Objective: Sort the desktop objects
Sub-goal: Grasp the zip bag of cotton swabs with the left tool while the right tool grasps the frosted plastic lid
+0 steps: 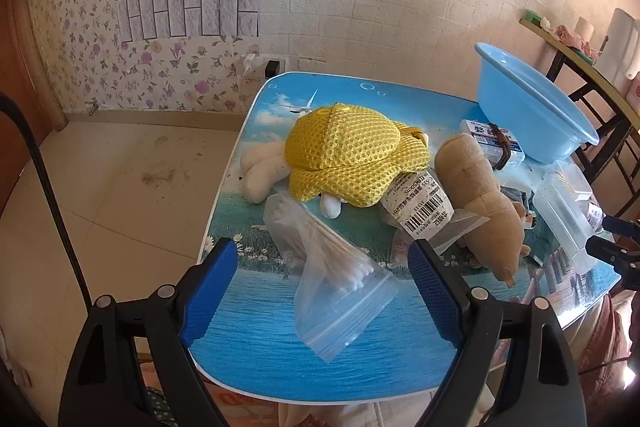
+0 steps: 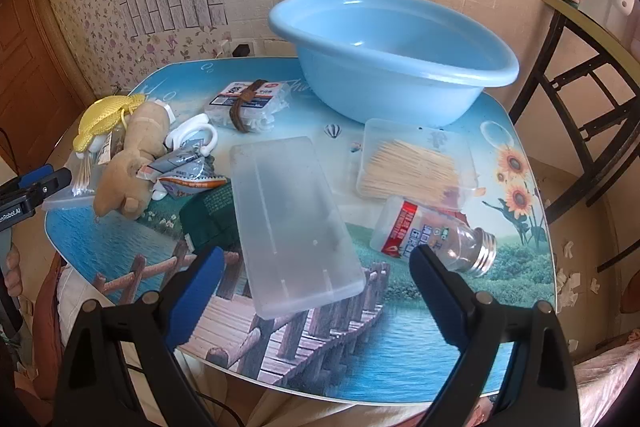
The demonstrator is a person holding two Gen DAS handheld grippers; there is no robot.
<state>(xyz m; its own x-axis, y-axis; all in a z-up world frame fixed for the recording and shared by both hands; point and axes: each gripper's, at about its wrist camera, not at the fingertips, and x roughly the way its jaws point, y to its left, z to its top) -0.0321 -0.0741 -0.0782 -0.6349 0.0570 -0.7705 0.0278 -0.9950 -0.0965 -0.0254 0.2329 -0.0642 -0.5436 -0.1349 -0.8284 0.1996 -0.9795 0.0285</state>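
Note:
My left gripper (image 1: 322, 257) is open over a clear zip bag of cotton swabs (image 1: 336, 283) lying between its fingers on the table. Behind it lie a yellow mesh cap (image 1: 352, 159), a white plush (image 1: 262, 171) and a brown plush toy (image 1: 480, 199). My right gripper (image 2: 316, 263) is open over a frosted plastic lid (image 2: 296, 219). A clear box of toothpicks (image 2: 416, 163) and a small bottle on its side (image 2: 432, 235) lie to the right. A light blue basin (image 2: 392, 55) stands at the back.
The table (image 2: 120, 239) has a printed sea and bridge picture. A labelled white box with a brown band (image 2: 248, 103), a green packet (image 2: 212, 215) and a snack pouch (image 2: 184, 175) lie mid-table. A dark chair (image 2: 580, 99) stands at the right.

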